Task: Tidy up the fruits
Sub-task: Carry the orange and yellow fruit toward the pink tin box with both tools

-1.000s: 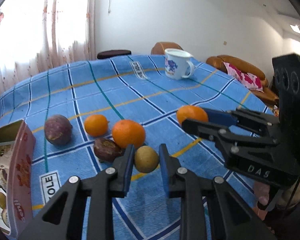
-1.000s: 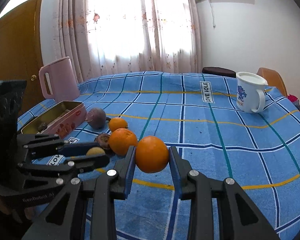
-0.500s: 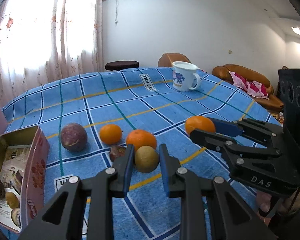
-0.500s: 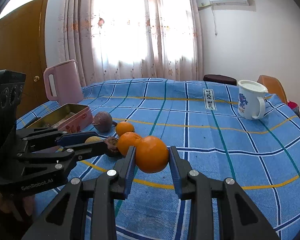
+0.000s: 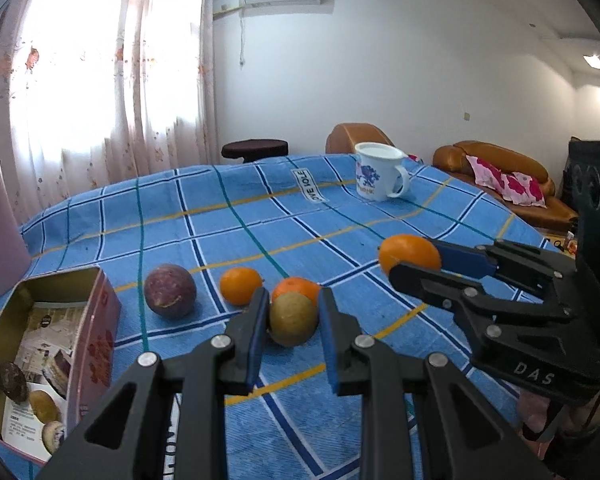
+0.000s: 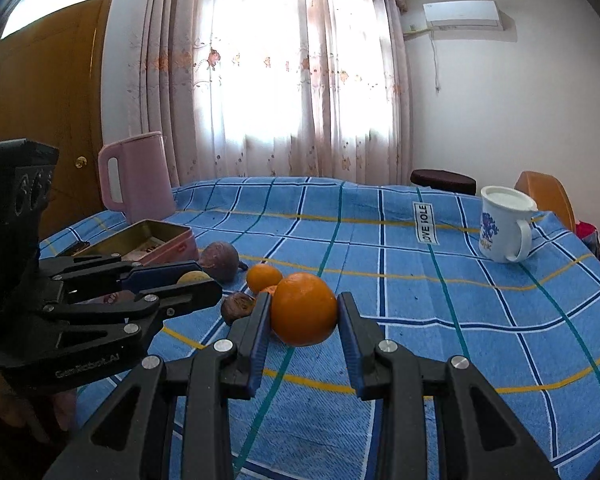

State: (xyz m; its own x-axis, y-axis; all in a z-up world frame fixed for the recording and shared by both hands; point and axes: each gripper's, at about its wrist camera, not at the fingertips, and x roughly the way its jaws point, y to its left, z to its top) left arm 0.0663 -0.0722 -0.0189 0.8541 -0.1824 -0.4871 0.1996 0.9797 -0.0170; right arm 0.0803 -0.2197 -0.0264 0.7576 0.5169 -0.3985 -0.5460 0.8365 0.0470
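The left gripper [image 5: 293,320] is clamping a yellowish fruit [image 5: 293,319] between its pads, just above the blue checked table [image 5: 340,216]. The right gripper [image 6: 303,316] is gripping an orange [image 6: 303,309] the same way, close beside the left one. A purple fruit [image 5: 170,290], two more oranges [image 5: 241,285] and a dark wrinkled fruit [image 6: 238,307] are lying near an open tin [image 5: 96,320] holding fruit. A mug [image 5: 378,178] is standing far back.

The right gripper [image 5: 410,258] body reads "DAS"; the tablecloth [image 6: 500,320] label [image 6: 427,224] "OVE JOLE".
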